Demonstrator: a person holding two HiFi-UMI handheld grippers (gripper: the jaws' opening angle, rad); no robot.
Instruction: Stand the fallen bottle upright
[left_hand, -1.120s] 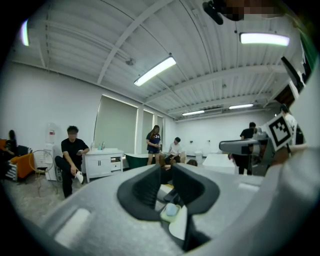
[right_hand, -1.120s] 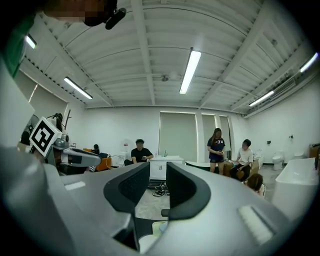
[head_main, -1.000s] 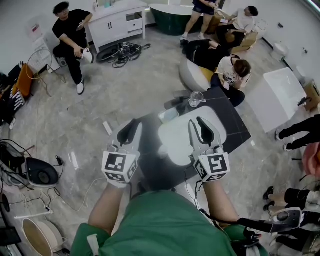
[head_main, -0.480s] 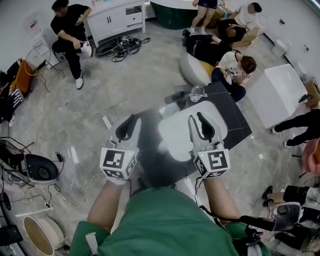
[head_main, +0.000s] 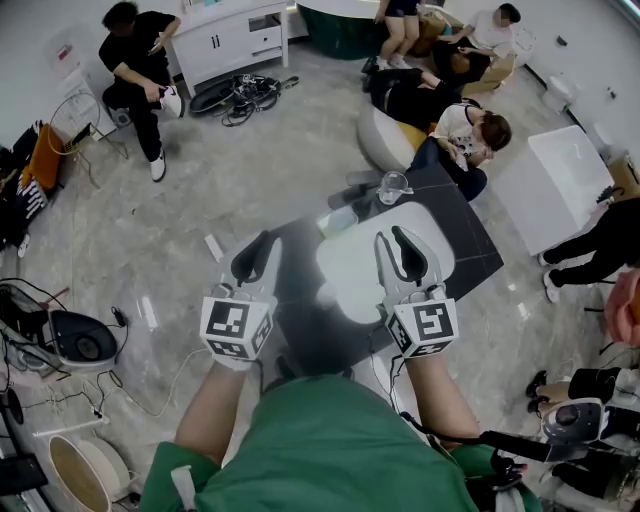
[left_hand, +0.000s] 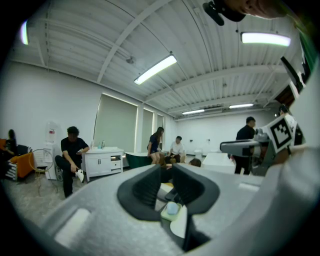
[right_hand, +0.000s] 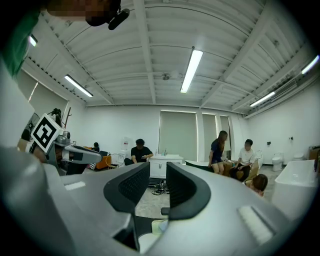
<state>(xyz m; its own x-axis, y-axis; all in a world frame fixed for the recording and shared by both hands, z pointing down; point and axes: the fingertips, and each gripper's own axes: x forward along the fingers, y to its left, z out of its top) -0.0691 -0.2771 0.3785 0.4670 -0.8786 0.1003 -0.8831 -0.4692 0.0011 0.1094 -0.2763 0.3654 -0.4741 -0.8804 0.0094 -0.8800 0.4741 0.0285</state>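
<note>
Both tools held out in front of my operator's torso, side by side, apart from each other, pointing forward about level. Left tool (head_main: 262, 245): jaws drawn together, only thin slit between pads, nothing gripped. Right tool (head_main: 392, 238): jaws likewise close, narrow gap, nothing between pads. Left marker cube (head_main: 237, 328) and right marker cube (head_main: 424, 328) face up toward head camera. Bare left forearm (head_main: 215, 410) and right forearm (head_main: 435, 395) reach out from green shirt (head_main: 320, 445).

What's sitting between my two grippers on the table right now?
In the head view, a strip of dark table and part of the white oval basin lie between the left gripper and right gripper.
</note>
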